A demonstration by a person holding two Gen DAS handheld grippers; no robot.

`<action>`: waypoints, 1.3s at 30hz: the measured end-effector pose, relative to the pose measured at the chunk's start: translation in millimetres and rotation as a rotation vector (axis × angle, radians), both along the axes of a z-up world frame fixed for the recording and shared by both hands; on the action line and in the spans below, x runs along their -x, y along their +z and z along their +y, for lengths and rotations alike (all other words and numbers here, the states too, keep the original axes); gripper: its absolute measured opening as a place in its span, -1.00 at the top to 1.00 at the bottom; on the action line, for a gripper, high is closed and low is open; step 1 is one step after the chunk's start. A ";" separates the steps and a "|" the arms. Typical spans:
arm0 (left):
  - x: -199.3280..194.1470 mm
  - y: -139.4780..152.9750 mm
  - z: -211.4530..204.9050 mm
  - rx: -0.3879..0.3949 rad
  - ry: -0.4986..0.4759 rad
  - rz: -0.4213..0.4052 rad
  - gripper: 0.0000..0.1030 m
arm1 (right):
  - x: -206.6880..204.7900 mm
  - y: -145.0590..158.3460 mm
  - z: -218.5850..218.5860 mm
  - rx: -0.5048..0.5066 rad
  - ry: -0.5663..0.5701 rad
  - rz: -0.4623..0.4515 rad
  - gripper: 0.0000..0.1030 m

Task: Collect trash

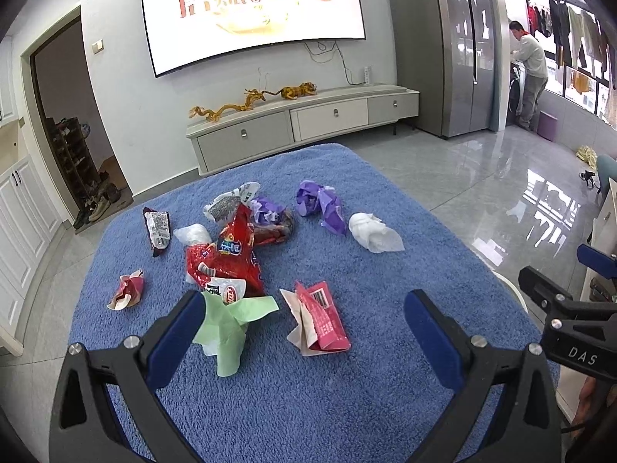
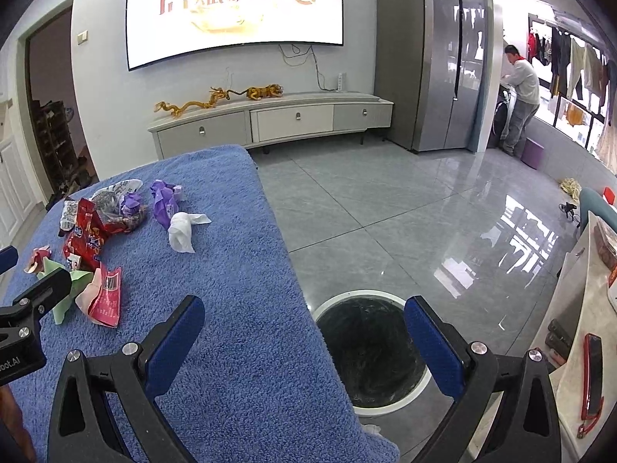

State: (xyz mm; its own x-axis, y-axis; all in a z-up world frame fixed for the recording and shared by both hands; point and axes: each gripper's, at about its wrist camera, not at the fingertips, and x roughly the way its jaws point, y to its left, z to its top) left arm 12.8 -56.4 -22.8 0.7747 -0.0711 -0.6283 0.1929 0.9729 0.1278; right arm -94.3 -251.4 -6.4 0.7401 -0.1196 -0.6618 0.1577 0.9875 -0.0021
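Observation:
Several pieces of trash lie on a blue towel-covered table [image 1: 347, 386]. A green paper [image 1: 227, 328] lies by my left gripper's left finger, and a pink wrapper [image 1: 322, 318] lies between the fingers, further ahead. A big red snack bag [image 1: 231, 254], purple crumpled wrappers [image 1: 320, 202], a white tissue [image 1: 372, 231] and a small red-white wrapper [image 1: 127, 289] lie beyond. My left gripper [image 1: 304, 332] is open and empty. My right gripper [image 2: 304, 332] is open and empty, over the table's right edge and a round white bin [image 2: 372, 351] with a black liner on the floor.
The grey tiled floor [image 2: 385, 212] lies to the right of the table. A TV cabinet [image 2: 270, 123] and a fridge [image 2: 435, 58] stand along the far wall. A counter with a red phone [image 2: 592, 374] is at the right. A person [image 2: 520, 96] stands far off.

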 end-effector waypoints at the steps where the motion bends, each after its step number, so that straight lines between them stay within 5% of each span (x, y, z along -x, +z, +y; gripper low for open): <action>1: -0.9 -0.4 0.8 0.002 0.000 0.001 -1.00 | -0.4 -0.6 0.6 0.000 0.004 0.002 -1.00; 13: -25.0 -8.6 76.5 0.099 0.088 0.036 -1.00 | -38.3 -4.3 8.9 -0.153 0.163 0.052 -0.99; 22: -40.5 -32.4 143.3 0.168 0.115 0.136 -0.92 | -130.7 -22.4 62.1 -0.167 0.364 0.152 -0.41; 28: -53.7 -41.8 131.9 0.182 0.025 0.172 -0.89 | -172.0 -44.8 85.8 -0.129 0.400 0.223 -0.20; 33: -70.8 -51.7 114.1 0.150 -0.041 0.194 -0.89 | -183.6 -54.6 88.6 -0.124 0.409 0.257 0.24; 34: -73.0 -54.6 112.0 0.149 -0.049 0.207 -0.81 | -183.3 -55.3 87.6 -0.127 0.411 0.260 0.38; 35: -74.9 -58.9 109.6 0.143 -0.056 0.226 -0.51 | -181.9 -55.8 86.2 -0.129 0.414 0.261 0.55; 39: -69.7 -61.3 110.5 0.216 -0.087 0.266 -0.01 | -173.1 -52.1 78.8 -0.141 0.423 0.236 0.63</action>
State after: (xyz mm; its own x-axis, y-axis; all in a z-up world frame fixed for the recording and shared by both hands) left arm 82.5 54.1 -84.1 0.5713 -0.2825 -0.7706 0.2749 0.9505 -0.1447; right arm 78.8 -172.6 -58.5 0.5325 0.2611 -0.8051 -0.2450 0.9581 0.1487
